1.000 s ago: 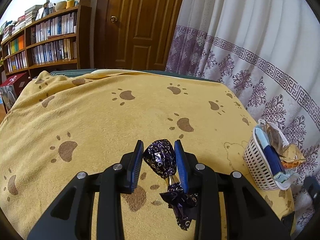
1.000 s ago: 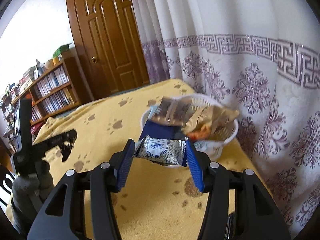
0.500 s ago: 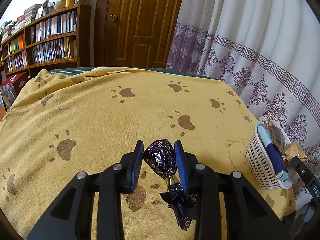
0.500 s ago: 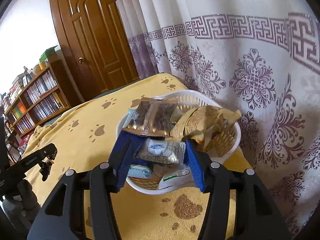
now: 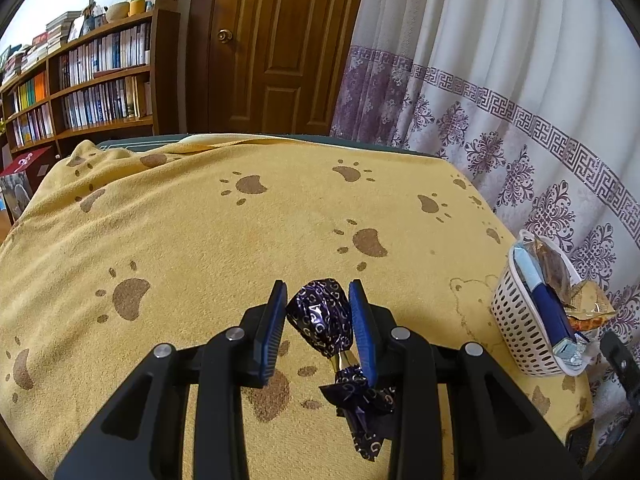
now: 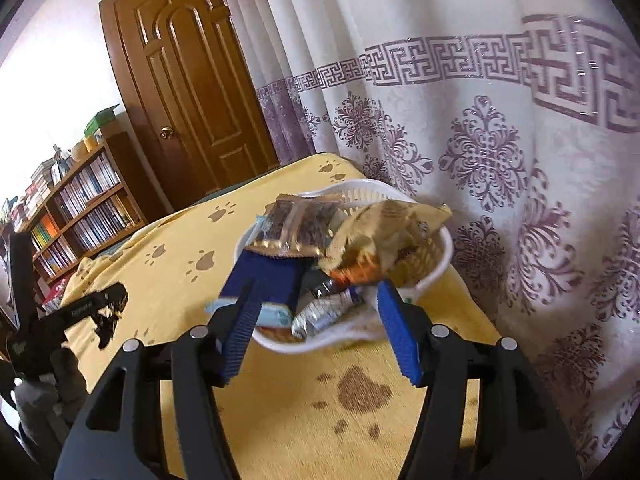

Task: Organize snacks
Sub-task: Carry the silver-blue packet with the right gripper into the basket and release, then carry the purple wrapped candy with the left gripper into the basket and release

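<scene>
Purple foil candy (image 5: 322,322) clamped between left tool (image 5: 318,312) pads (tail trailing).

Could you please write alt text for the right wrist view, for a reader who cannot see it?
The open right claw hovers at a white basket crammed with snack packets, a silver packet lying loose between its blue fingers. The basket sits on a yellow paw-print blanket beside a patterned curtain.
</scene>
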Demonstrator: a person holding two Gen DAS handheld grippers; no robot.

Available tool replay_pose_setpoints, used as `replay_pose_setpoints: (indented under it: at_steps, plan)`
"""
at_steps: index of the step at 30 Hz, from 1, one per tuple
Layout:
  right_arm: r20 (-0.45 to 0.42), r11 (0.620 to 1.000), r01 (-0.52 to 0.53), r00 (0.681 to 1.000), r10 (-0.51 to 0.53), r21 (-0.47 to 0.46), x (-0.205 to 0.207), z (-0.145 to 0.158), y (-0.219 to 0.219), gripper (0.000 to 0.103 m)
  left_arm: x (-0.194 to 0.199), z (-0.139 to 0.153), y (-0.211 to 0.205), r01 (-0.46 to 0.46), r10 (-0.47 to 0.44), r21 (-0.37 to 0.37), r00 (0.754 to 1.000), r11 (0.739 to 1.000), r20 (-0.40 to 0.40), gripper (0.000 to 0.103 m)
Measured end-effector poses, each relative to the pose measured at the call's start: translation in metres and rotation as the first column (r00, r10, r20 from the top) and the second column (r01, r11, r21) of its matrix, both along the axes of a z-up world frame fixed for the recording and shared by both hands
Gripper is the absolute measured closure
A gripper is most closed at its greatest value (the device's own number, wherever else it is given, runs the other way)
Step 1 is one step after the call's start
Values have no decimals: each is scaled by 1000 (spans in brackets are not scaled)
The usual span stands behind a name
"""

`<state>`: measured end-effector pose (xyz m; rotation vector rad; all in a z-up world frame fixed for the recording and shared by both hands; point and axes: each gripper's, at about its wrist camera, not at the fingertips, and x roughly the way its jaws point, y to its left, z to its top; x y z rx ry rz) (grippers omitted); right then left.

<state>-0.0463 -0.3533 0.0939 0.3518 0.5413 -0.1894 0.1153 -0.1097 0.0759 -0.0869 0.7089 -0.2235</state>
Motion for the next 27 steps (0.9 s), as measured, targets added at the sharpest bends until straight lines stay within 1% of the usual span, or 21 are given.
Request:
replay_pose_setpoints:
  at_steps: [9, 14, 19, 24, 27]
  plan:
    - [-42, 998, -54, 998, 54, 11, -19, -22, 19, 41, -8, 4, -11, 23, -24, 20, 999, 1000, 23, 71]
    - [-98, 995, -83, 991, 88, 53, -19, -44, 27, 41, -15, 5, -23, 59, -59, 23, 998, 998, 22, 71]
    - [-120, 989, -111, 985, 122, 93, -19, -59, 33, 41, -23, 5, -39, 107, -107, 31, 994, 994, 3, 71]
    - [-122, 984, -122, 983, 138, 129, -20, -67, 35, 41, -33, 22, -63, 167, -168, 31, 985, 985, 29, 71]
    - [-117, 983, -130, 982, 145, 128, -20, -69, 37, 41, -40, 33, -79, 217, -217, 23, 975, 976, 50, 71]
